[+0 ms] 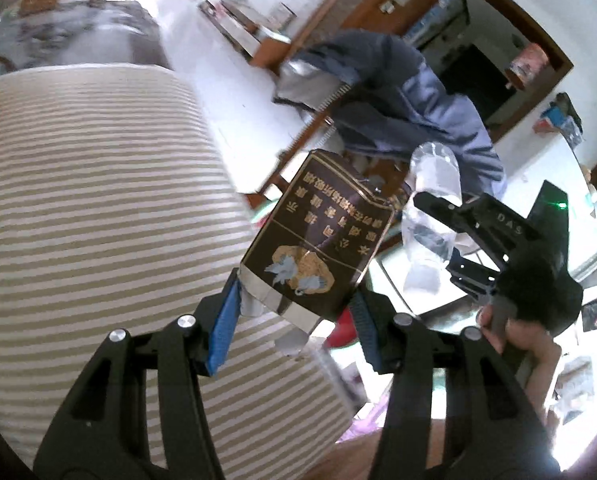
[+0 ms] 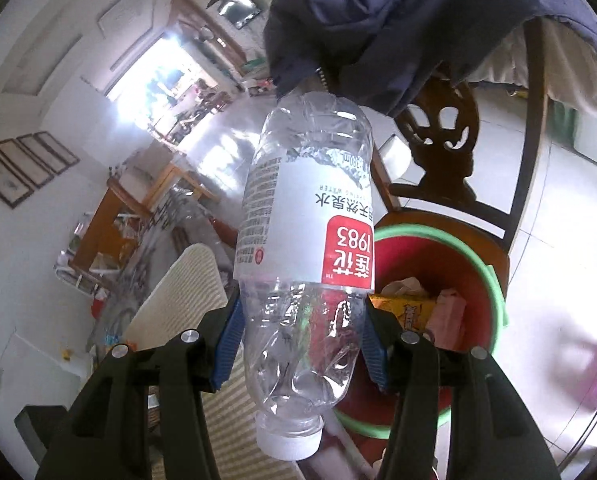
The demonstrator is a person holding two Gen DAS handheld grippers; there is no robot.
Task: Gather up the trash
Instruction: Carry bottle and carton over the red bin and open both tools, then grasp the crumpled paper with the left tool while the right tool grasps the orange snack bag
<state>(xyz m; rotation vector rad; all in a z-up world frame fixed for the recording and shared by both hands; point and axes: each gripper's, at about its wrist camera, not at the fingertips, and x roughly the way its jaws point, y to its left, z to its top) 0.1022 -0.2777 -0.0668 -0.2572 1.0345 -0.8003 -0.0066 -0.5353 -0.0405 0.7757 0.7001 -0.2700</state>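
My left gripper is shut on a dark brown cigarette pack with gold print, held up beside a striped cushion. My right gripper is shut on a crushed clear plastic water bottle with a white and red label, cap pointing toward the camera. The bottle and the right gripper also show in the left wrist view, bottle to the right of the pack. A red bin with a green rim stands on a wooden chair just behind the bottle and holds several wrappers.
A beige striped cushion fills the left of the left wrist view. A blue jacket hangs over the carved wooden chair back. White tiled floor lies around, with wooden furniture further off.
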